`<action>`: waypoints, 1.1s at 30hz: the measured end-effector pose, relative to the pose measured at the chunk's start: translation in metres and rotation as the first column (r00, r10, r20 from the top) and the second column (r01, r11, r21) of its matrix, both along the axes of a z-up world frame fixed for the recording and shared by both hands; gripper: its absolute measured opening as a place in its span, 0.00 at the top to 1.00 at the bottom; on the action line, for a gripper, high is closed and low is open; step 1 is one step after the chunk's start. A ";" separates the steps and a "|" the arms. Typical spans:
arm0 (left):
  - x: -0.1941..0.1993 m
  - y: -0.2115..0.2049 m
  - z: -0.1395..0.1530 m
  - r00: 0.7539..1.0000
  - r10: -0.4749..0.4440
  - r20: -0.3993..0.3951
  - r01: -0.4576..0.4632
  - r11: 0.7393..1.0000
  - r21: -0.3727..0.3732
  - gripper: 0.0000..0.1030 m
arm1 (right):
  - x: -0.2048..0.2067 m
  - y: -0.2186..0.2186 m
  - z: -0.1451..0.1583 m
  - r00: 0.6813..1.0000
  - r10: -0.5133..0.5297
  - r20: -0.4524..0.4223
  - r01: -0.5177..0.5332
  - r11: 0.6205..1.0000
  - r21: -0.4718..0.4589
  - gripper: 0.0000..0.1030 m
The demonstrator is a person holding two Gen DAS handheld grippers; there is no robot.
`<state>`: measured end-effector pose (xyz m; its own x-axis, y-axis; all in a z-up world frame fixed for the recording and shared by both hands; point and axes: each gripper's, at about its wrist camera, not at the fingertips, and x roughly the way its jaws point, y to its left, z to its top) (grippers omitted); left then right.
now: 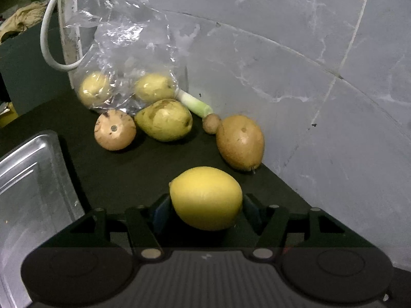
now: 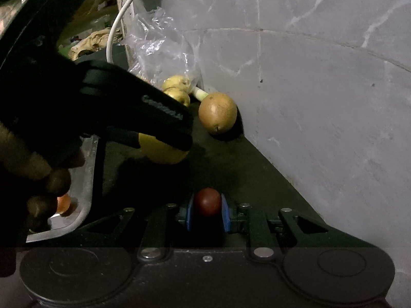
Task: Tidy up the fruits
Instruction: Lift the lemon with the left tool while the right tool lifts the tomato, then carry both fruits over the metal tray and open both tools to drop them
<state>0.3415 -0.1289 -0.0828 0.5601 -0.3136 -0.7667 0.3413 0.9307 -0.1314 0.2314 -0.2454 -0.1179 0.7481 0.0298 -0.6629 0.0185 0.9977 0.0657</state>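
Note:
My left gripper (image 1: 205, 205) is shut on a yellow lemon (image 1: 206, 197), held just above the dark counter. The same lemon (image 2: 164, 151) shows in the right wrist view under the other black gripper and a person's hand. My right gripper (image 2: 207, 213) is shut on a small dark red round fruit (image 2: 207, 201) between its blue pads. Ahead lie a brown oval fruit (image 1: 240, 142), a yellow-green pear-like fruit (image 1: 164, 119), a round tan fruit (image 1: 115, 133) and a tiny brown one (image 1: 212, 123). Two yellow fruits (image 1: 154, 87) sit inside a clear plastic bag (image 1: 128, 43).
A metal tray (image 1: 28, 179) stands at the left; in the right wrist view its rim (image 2: 87, 179) shows with an orange fruit (image 2: 63, 202) inside. A grey marble wall (image 1: 308, 64) bounds the counter on the right. A white cable (image 1: 48, 30) hangs behind the bag, and a green stalk (image 1: 196, 104) lies by it.

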 end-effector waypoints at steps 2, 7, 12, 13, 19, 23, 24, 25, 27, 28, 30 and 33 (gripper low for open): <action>0.003 -0.002 0.000 1.000 -0.005 0.008 0.005 1.000 0.000 0.37 | 0.003 -0.001 -0.001 1.000 0.002 -0.001 -0.002 1.000 -0.001 0.77; 0.007 -0.001 -0.002 1.000 0.013 0.011 -0.013 0.999 -0.035 0.38 | 0.005 -0.001 -0.002 1.000 0.012 0.001 -0.012 1.000 -0.009 0.77; -0.008 0.007 -0.002 0.999 0.024 0.022 -0.022 0.995 -0.095 0.39 | 0.002 -0.001 -0.001 1.000 0.015 0.003 -0.015 1.000 -0.010 0.77; -0.011 0.009 -0.001 0.999 0.027 0.022 -0.024 0.994 -0.111 0.39 | 0.001 -0.002 0.000 1.000 0.013 0.006 -0.013 1.000 -0.006 0.77; -0.032 0.029 0.007 0.997 0.070 0.018 -0.066 0.980 -0.190 0.39 | -0.003 0.002 0.008 1.000 0.013 0.028 -0.013 1.000 0.002 0.77; -0.045 0.046 0.016 0.994 0.107 0.008 -0.102 0.971 -0.214 0.39 | -0.005 0.008 0.016 0.998 0.024 0.050 -0.024 1.000 0.007 0.77; -0.047 0.050 0.018 0.994 0.113 0.011 -0.108 0.971 -0.213 0.39 | -0.006 0.010 0.017 0.998 0.027 0.054 -0.028 1.000 0.010 0.77; -0.050 0.055 0.020 0.993 0.120 0.014 -0.114 0.971 -0.212 0.39 | -0.006 0.013 0.020 0.998 0.033 0.060 -0.034 0.999 0.014 0.77; -0.054 0.065 0.025 0.990 0.137 0.020 -0.130 0.968 -0.216 0.39 | -0.005 0.021 0.024 0.996 0.050 0.068 -0.051 0.999 0.017 0.77; -0.057 0.071 0.027 0.989 0.149 0.023 -0.141 0.966 -0.217 0.39 | -0.005 0.026 0.026 0.995 0.063 0.073 -0.064 0.998 0.017 0.77; -0.060 0.081 0.032 0.985 0.171 0.028 -0.161 0.963 -0.216 0.39 | -0.003 0.035 0.029 0.993 0.087 0.079 -0.089 0.996 0.020 0.77; -0.066 0.102 0.038 0.976 0.214 0.037 -0.202 0.956 -0.214 0.39 | -0.001 0.052 0.033 0.988 0.128 0.088 -0.130 0.991 0.023 0.77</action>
<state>0.2758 -0.0266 -0.0452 0.6722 -0.3344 -0.6606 0.1561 0.9362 -0.3150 0.2301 -0.1939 -0.0850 0.7909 0.1477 -0.5938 -0.1170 0.9890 0.0902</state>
